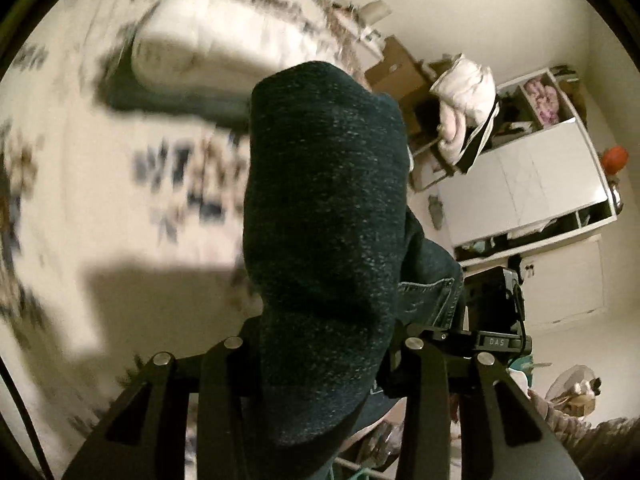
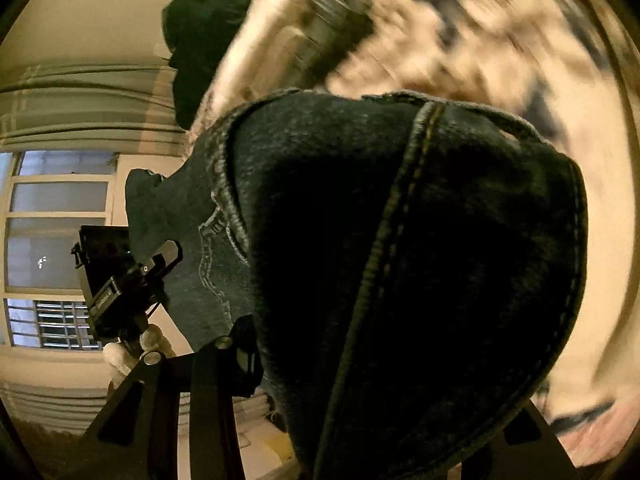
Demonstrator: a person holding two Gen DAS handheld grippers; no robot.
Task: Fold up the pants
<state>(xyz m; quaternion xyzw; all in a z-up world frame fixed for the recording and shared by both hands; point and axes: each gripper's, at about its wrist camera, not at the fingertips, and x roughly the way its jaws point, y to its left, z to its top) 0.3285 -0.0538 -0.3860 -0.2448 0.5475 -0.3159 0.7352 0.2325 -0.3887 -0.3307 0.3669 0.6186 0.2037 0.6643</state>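
One pants point(image 1: 324, 240), two tools, one pillow point(image 1: 200, 36), one cabinet point(image 1: 532, 176).

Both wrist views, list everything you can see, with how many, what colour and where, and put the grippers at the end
jeans: one pair, dark blue denim, lifted and draped over both grippers, filling the middle of each view
bed cover: one, cream with a dark floral print, blurred, behind the jeans
pillow: one, white, on the bed at upper left of the left wrist view
shelf unit: one, white, against the wall at right
cardboard box: one, brown, beside the shelf unit
orange ball: one, at the far right edge
window: one, pale frame, at left of the right wrist view
left gripper: black, fingers hidden by denim
right gripper: black, fingers hidden by denim
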